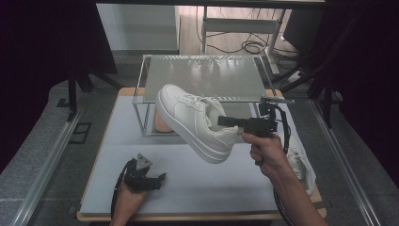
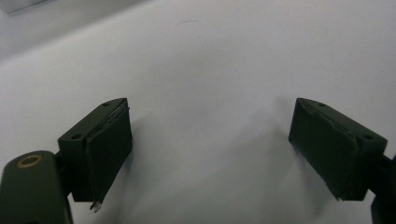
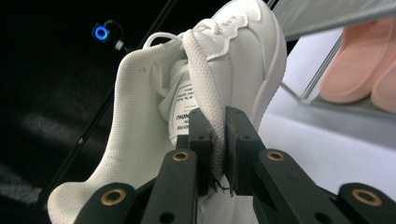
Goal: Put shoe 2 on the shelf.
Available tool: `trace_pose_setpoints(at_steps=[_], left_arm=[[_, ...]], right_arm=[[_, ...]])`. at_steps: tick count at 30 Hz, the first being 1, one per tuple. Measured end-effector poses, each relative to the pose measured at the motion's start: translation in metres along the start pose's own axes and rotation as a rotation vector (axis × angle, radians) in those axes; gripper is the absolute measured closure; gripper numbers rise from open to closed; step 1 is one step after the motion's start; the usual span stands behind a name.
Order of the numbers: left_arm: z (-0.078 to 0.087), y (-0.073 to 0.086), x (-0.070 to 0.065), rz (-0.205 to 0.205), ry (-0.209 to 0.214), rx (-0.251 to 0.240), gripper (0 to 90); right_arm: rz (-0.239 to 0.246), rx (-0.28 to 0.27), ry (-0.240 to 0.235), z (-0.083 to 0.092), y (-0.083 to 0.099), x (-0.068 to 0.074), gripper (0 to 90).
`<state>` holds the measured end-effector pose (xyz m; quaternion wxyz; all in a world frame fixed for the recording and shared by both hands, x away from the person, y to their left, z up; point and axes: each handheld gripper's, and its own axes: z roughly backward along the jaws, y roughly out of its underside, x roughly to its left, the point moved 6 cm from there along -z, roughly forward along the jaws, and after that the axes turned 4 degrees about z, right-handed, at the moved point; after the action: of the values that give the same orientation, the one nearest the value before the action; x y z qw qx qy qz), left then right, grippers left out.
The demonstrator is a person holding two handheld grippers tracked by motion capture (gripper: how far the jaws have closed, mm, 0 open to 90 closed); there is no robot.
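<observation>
A white sneaker (image 1: 193,120) hangs tilted in the air in front of the shelf, toe up and to the left in the high view. My right gripper (image 1: 221,121) is shut on the edge of its opening. In the right gripper view the jaws (image 3: 218,149) pinch that white fabric rim, and the sneaker (image 3: 140,116) rises above them with its tongue label showing. My left gripper (image 1: 160,179) rests low at the table's near left. In its own view the left gripper (image 2: 210,154) stands open over the bare white table surface with nothing between the pads.
A low rack with a grey top shelf (image 1: 202,77) stands at the back of the white table (image 1: 188,188). Pink shoes (image 3: 355,70) sit under that shelf. A second white sneaker (image 1: 301,165) lies at the table's right edge, beside my right forearm.
</observation>
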<state>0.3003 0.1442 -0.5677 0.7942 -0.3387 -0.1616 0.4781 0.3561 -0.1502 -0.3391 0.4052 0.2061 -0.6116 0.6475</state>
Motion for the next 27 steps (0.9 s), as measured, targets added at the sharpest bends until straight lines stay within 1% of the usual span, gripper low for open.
trace_pose_setpoints(at_steps=[5,8,9,12,13,15,17,20,24,25,27], left_arm=[[0.0,0.0,0.0,-0.001,0.0,0.0,13.4],[0.0,0.0,0.0,-0.004,0.001,0.002,13.4],[0.0,0.0,0.0,-0.004,0.0,0.002,13.4],[0.0,0.0,0.0,-0.004,0.0,0.002,13.4],[0.0,0.0,0.0,-0.004,-0.001,0.002,13.4],[0.0,0.0,0.0,-0.005,-0.002,0.002,13.4],[0.0,0.0,0.0,-0.005,-0.001,0.001,13.4],[0.0,0.0,0.0,-0.004,-0.001,0.001,13.4],[0.0,0.0,0.0,-0.006,-0.001,0.001,13.5],[0.0,0.0,0.0,-0.006,-0.001,0.001,13.5],[0.0,0.0,0.0,-0.005,-0.002,-0.002,13.5]], right_arm=[[-0.014,-0.031,0.029,-0.008,-0.011,-0.005,82.6],[-0.018,-0.048,0.052,-0.013,-0.019,-0.012,82.5],[-0.026,-0.059,0.06,-0.015,-0.023,-0.015,82.5],[-0.028,-0.078,0.094,-0.02,-0.031,-0.021,82.5],[-0.021,-0.083,0.108,-0.022,-0.034,-0.023,82.5],[-0.031,-0.105,0.132,-0.024,-0.04,-0.028,82.4],[-0.024,-0.123,0.165,-0.026,-0.045,-0.033,82.4],[-0.029,-0.147,0.207,-0.028,-0.053,-0.042,82.3],[-0.037,-0.185,0.246,-0.031,-0.062,-0.051,82.3],[-0.027,-0.193,0.263,-0.033,-0.065,-0.054,82.3],[-0.027,-0.207,0.283,-0.036,-0.069,-0.057,82.2]])
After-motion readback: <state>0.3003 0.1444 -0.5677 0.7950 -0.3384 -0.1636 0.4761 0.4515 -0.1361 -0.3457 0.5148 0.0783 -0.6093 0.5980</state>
